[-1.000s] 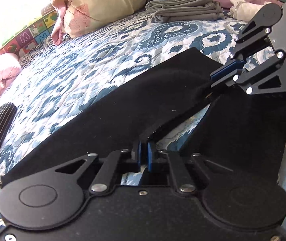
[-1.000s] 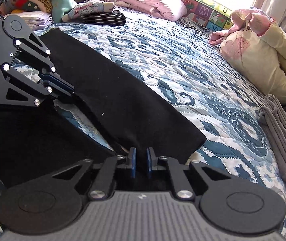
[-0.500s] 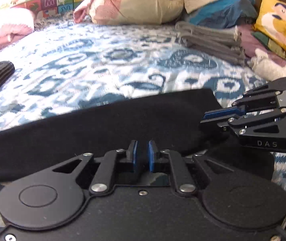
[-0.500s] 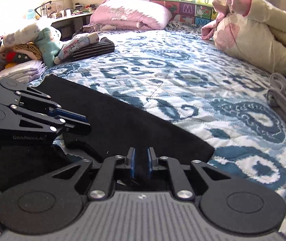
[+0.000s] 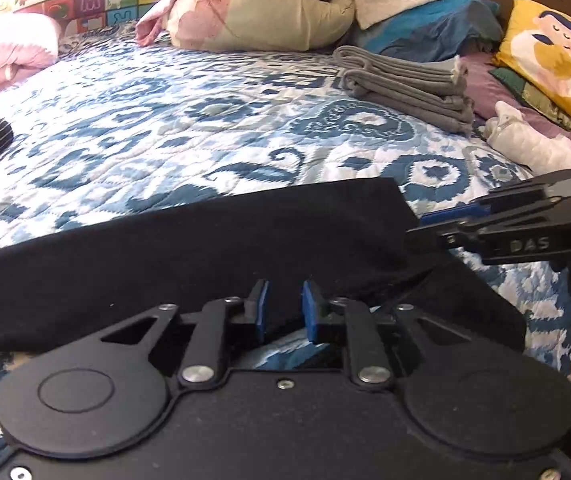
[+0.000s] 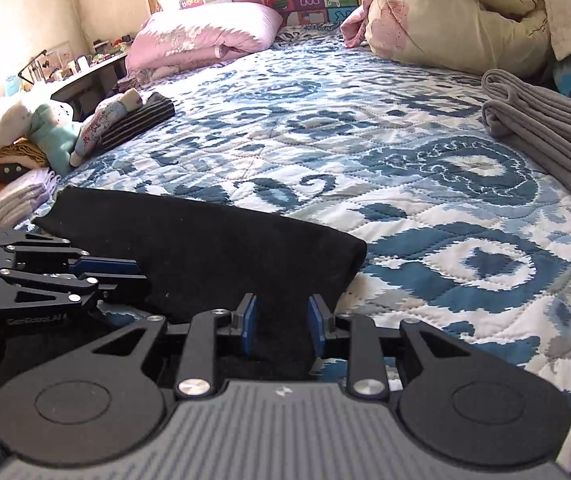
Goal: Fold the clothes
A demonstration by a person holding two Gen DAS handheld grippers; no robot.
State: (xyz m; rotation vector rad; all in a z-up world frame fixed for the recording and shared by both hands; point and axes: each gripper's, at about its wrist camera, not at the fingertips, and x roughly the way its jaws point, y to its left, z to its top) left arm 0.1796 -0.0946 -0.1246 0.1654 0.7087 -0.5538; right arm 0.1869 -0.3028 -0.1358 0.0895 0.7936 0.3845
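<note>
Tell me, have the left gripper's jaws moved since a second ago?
Yes. The left gripper has opened; its jaws were pinched on the black garment, now they stand apart.

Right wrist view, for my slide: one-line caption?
Both grippers open: right gripper and left gripper over black garment on patterned quilt.

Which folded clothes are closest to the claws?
The black garment, lying right at both claws. The grey folded stack sits farther off by the pillows, and the striped piece lies across the bed.

Right gripper (image 6: 281,326) fingers parted over folded black garment (image 6: 213,252) on patterned bed quilt (image 6: 365,160); left gripper (image 6: 141,276) alongside, state unclear.
</note>
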